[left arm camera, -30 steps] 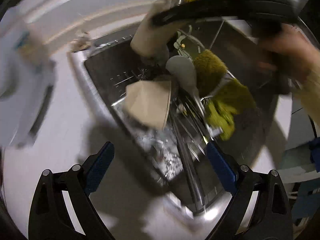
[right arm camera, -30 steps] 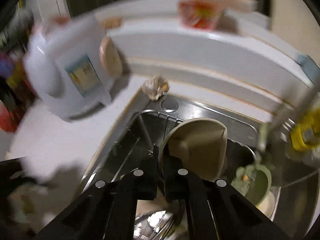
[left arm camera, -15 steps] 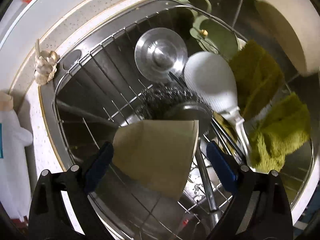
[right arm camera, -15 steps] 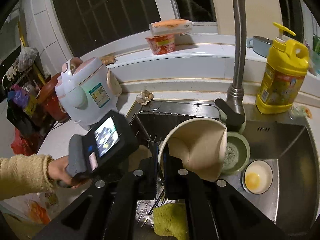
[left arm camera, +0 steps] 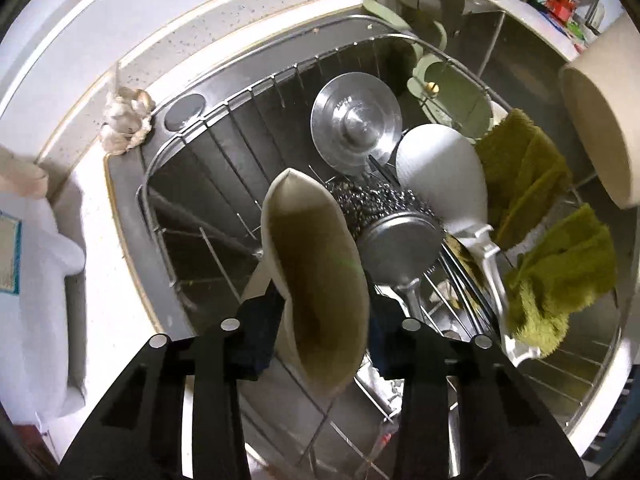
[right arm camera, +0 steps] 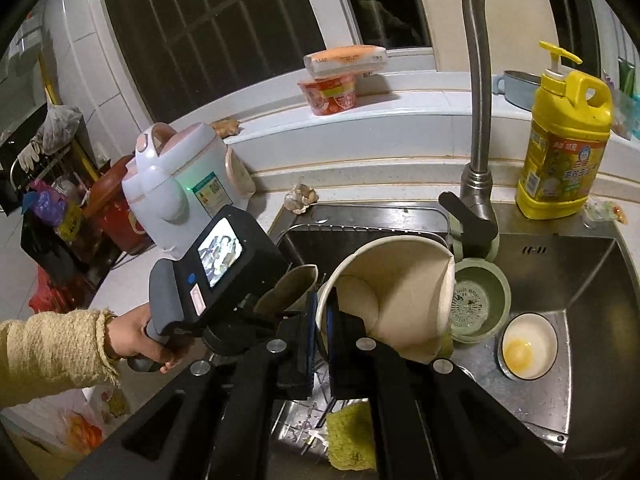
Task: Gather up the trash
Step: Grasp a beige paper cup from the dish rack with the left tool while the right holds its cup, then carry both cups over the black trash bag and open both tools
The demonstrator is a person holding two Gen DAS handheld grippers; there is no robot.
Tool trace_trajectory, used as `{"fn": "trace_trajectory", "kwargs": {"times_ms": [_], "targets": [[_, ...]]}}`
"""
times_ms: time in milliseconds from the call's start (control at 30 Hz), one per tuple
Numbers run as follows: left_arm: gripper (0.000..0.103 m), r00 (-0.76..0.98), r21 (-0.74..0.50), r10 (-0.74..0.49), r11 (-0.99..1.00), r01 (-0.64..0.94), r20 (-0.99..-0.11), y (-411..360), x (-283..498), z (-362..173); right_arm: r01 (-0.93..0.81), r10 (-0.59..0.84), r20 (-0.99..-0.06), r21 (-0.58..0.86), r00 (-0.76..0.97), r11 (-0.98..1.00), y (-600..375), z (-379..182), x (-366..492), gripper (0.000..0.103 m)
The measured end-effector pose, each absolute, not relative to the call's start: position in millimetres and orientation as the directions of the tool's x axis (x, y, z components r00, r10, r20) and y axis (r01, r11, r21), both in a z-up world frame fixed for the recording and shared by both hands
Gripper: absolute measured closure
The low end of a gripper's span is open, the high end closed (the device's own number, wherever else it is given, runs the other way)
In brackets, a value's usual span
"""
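Observation:
My left gripper (left arm camera: 320, 332) is shut on a squashed beige paper cup (left arm camera: 316, 280), held above the wire rack (left arm camera: 224, 152) in the sink. The same cup (right arm camera: 292, 288) shows in the right wrist view, pinched by the left gripper. My right gripper (right arm camera: 322, 344) is shut on the rim of a larger beige paper cup (right arm camera: 396, 300), held over the sink; that cup also shows at the right edge of the left wrist view (left arm camera: 600, 120).
The rack holds a steel lid (left arm camera: 356, 120), steel scourer (left arm camera: 376, 200), white rice paddle (left arm camera: 444, 176) and green cloths (left arm camera: 552, 256). A garlic bulb (right arm camera: 300, 198), rice cooker (right arm camera: 176, 188), faucet (right arm camera: 476, 120), yellow detergent bottle (right arm camera: 560, 152), green strainer (right arm camera: 480, 300) and bowl (right arm camera: 528, 348) surround the sink.
My left gripper has closed on the smaller paper cup, squashing it, and lifted it from the rack. The right gripper keeps holding the larger cup, nearly still over the last half second.

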State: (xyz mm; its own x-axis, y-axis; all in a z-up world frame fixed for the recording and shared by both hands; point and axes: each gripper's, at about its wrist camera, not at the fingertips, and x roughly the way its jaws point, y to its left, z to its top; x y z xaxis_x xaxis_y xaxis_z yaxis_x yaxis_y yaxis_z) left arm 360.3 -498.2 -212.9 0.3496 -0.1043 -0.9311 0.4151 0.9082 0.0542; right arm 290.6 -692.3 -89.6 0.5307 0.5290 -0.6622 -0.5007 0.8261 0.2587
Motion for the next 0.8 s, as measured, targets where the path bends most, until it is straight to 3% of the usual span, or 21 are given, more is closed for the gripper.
{"fn": "trace_trajectory", "kwargs": {"times_ms": [200,433,567,800], "targets": [[0.072,0.41,0.023,-0.174,0.902,0.431,-0.896,-488.2,327.3,-185.5,-0.515,0.529,-0.641,0.233,0.557,0.825,-688.2,-75.6,269.3,0.099],[0.073,0.511,-0.093,-0.338,0.89,0.446,-0.79,-454.5,277.6,-108.4,-0.53,0.547,-0.609,0.233,0.574,0.815,-679.1,-57.1,237.6,0.099],[0.072,0.557,-0.149,-0.413,0.877,0.457,-0.721,-408.7,212.4,-73.3,-0.576,0.577,-0.591,0.218,0.564,0.787,-657.1,-40.9,201.5,0.099],[0.072,0.557,-0.18,-0.409,0.89,0.419,-0.723,-313.3,47.6,-67.1,-0.722,0.655,-0.625,0.202,0.425,0.662,-562.9,-41.6,80.6,0.099]]}}
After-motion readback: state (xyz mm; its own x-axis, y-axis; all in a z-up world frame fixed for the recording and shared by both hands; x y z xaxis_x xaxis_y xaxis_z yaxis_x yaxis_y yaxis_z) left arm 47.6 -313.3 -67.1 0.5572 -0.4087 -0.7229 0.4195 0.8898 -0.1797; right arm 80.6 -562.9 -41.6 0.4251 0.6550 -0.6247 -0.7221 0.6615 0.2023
